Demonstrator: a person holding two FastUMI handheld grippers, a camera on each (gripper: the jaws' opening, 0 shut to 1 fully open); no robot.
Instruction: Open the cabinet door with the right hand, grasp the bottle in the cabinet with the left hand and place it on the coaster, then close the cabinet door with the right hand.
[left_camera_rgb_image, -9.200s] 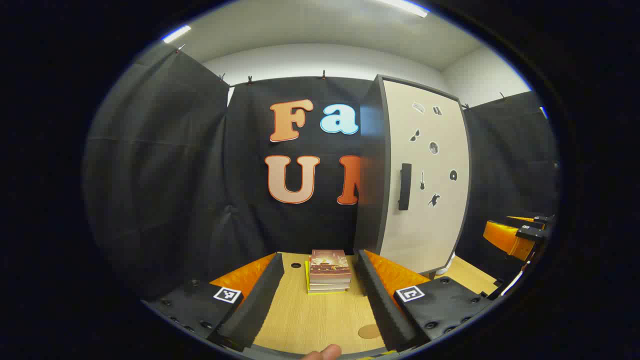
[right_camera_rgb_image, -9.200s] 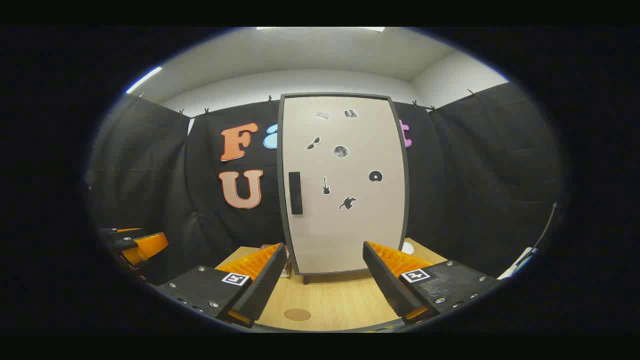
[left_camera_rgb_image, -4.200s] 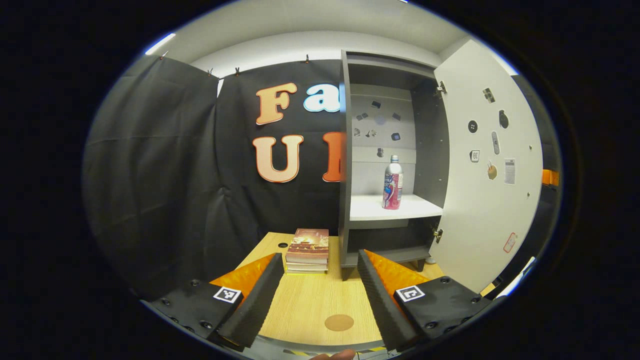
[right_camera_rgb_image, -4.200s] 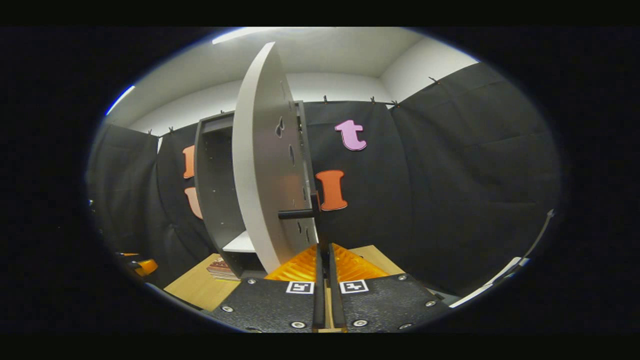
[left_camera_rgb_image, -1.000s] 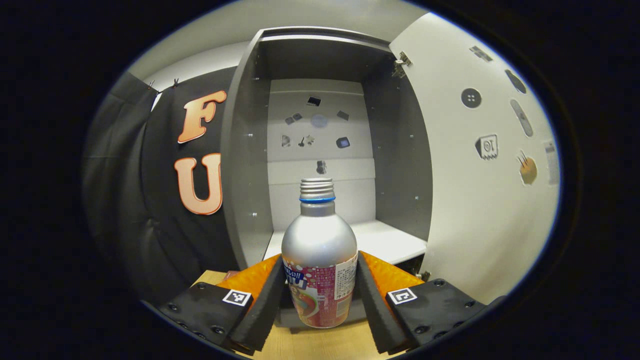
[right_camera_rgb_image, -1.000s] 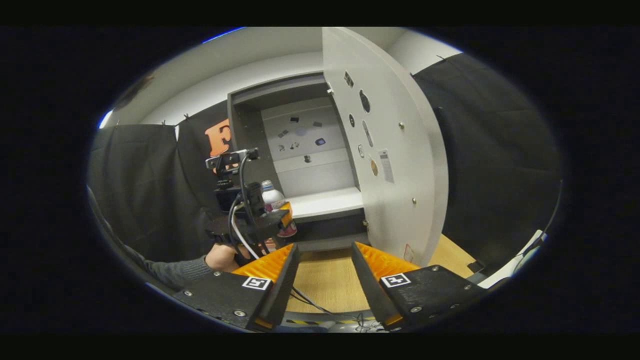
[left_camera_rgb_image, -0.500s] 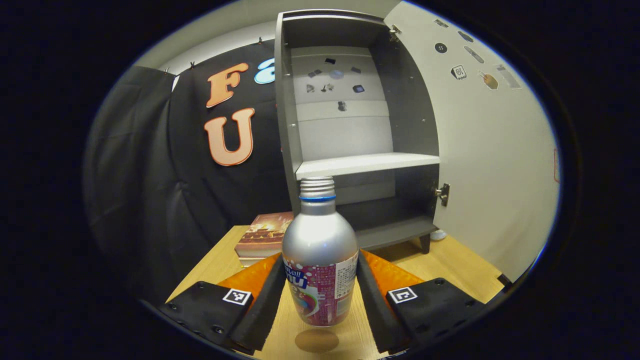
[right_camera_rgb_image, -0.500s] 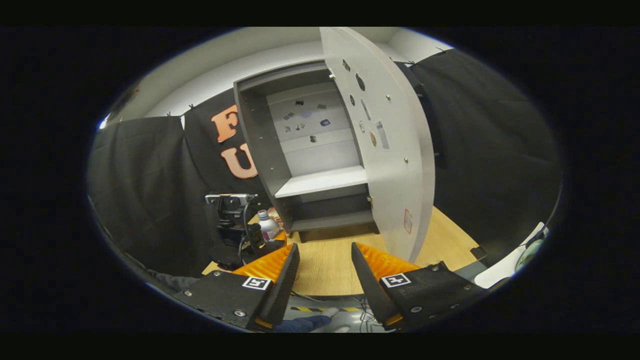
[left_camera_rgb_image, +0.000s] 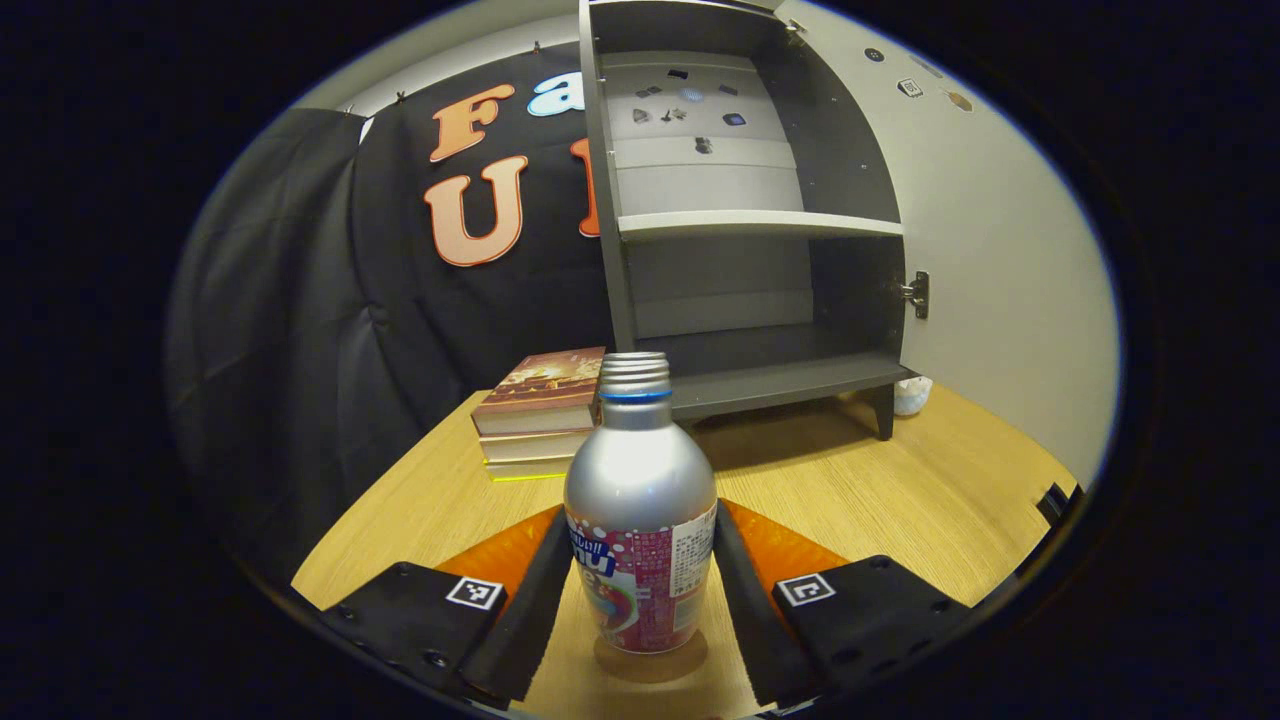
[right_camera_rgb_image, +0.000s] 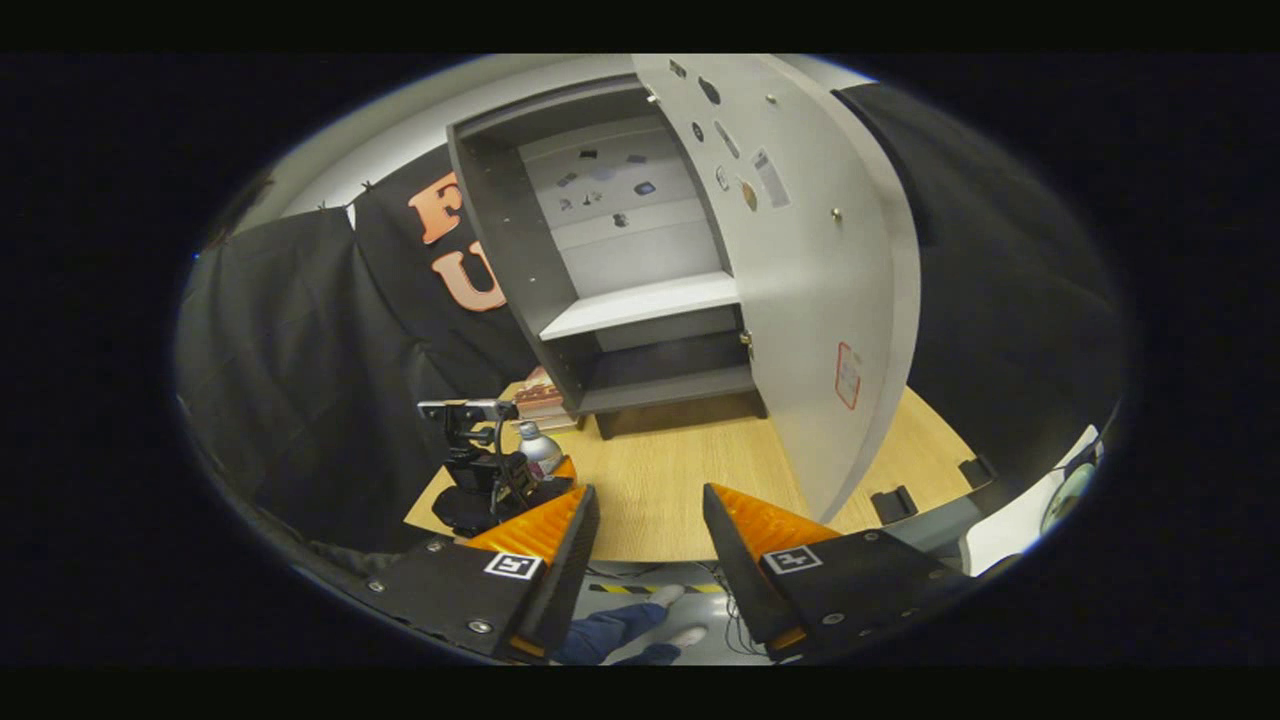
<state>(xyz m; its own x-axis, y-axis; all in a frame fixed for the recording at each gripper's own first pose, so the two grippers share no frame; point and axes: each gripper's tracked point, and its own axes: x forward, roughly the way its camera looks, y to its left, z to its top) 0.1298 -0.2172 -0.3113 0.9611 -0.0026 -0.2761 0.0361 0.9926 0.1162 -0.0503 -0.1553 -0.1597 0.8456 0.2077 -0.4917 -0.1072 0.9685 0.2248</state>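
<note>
A silver bottle (left_camera_rgb_image: 640, 490) with a pink label stands upright between the foam fingers of my left gripper (left_camera_rgb_image: 640, 590), which is shut on it. Its base rests on or just over the round brown coaster (left_camera_rgb_image: 650, 663) on the wooden table (left_camera_rgb_image: 900, 500). The grey cabinet (left_camera_rgb_image: 720, 200) stands with its door (left_camera_rgb_image: 1000, 230) swung wide to the right and its shelves bare. In the right gripper view my right gripper (right_camera_rgb_image: 650, 540) is open, back over the table's front edge, with the left gripper (right_camera_rgb_image: 500, 480) and the bottle (right_camera_rgb_image: 538, 445) at lower left and the open door (right_camera_rgb_image: 810, 260) ahead.
A stack of books (left_camera_rgb_image: 540, 410) lies left of the cabinet on the table. A small white object (left_camera_rgb_image: 910, 395) sits by the cabinet's right foot. Below the table edge a person's legs and shoes (right_camera_rgb_image: 640, 625) show on the floor.
My left gripper has come down with the bottle from cabinet height to the coaster. My right gripper has drawn back and tilted down, staying open.
</note>
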